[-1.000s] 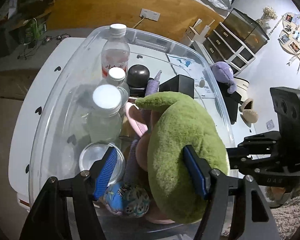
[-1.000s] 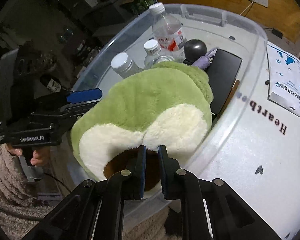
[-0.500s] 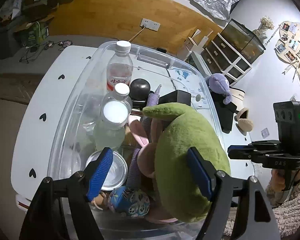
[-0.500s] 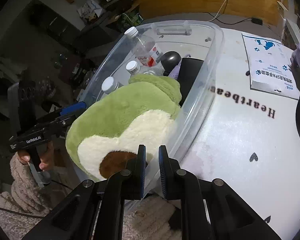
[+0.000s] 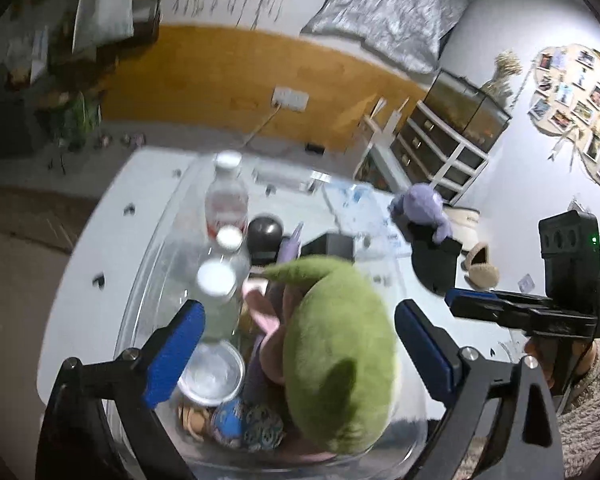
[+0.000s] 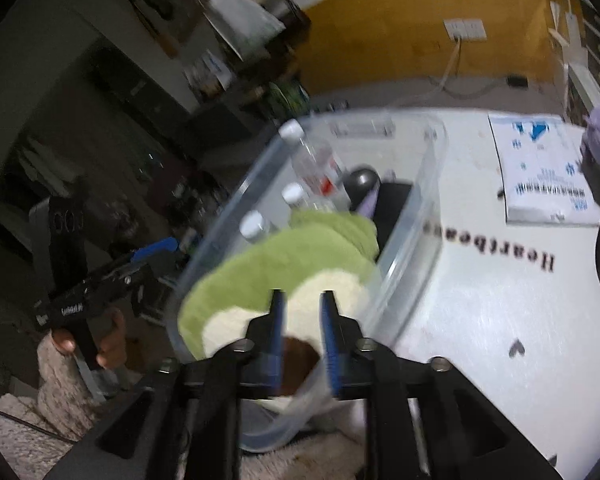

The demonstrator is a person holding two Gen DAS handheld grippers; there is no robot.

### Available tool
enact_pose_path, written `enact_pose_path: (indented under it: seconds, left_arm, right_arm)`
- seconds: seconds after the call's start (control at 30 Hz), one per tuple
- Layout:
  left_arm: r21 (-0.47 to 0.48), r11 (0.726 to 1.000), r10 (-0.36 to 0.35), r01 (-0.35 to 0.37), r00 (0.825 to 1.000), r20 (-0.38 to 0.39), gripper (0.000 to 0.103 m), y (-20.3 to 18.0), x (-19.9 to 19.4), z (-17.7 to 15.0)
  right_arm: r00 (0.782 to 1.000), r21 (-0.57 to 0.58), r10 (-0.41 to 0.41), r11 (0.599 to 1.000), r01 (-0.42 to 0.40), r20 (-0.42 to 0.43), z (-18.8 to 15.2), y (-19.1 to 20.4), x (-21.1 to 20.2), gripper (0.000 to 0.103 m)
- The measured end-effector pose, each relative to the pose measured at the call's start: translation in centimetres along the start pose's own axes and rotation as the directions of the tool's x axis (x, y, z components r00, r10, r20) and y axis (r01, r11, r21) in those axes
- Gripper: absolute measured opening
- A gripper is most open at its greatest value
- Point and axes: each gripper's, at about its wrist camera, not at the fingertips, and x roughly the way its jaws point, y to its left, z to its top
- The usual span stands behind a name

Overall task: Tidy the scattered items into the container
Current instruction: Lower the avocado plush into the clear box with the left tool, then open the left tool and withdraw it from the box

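White desk [image 6: 480, 320] with little heart stickers, and the clear container [image 5: 140, 280] sits on it already crammed with bottles, a ball and the big green avocado plush [image 5: 340, 360], which rides high at the bottom centre of the left view. Both tools are letting go: the left tool [image 5: 296, 344] is opening wide with its jaws either side of the plush and clear of it, and the right tool [image 6: 300, 340] is opening with nothing pinched. Both point downward at the container, and my worry is that the plush, heaped that high, springs back out over the rim.
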Motion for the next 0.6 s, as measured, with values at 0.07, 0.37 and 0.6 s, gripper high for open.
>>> enact_pose_path:
  seconds: [0.07, 0.37, 0.6]
  left_arm:
    - [0.011, 1.0, 0.015, -0.016, 1.0, 0.026, 0.097, -1.0, -0.3, 0.2]
    - [-0.02, 0.99, 0.14, -0.139, 0.969, 0.202, 0.097, -5.1, -0.9, 0.6]
    - [-0.045, 0.981, 0.193, -0.188, 0.936, 0.293, 0.097, -10.9, 0.7, -1.0]
  right_arm:
    - [0.999, -0.016, -0.002, 1.0, 0.002, 0.053, 0.1, 0.2, -0.9, 0.091]
    - [0.944, 0.009, -0.085, 0.996, 0.086, 0.32, -0.5, -2.5, -6.0, 0.091]
    - [0.927, 0.042, -0.171, 0.985, 0.167, 0.333, -2.2, -6.7, -7.9, 0.091]
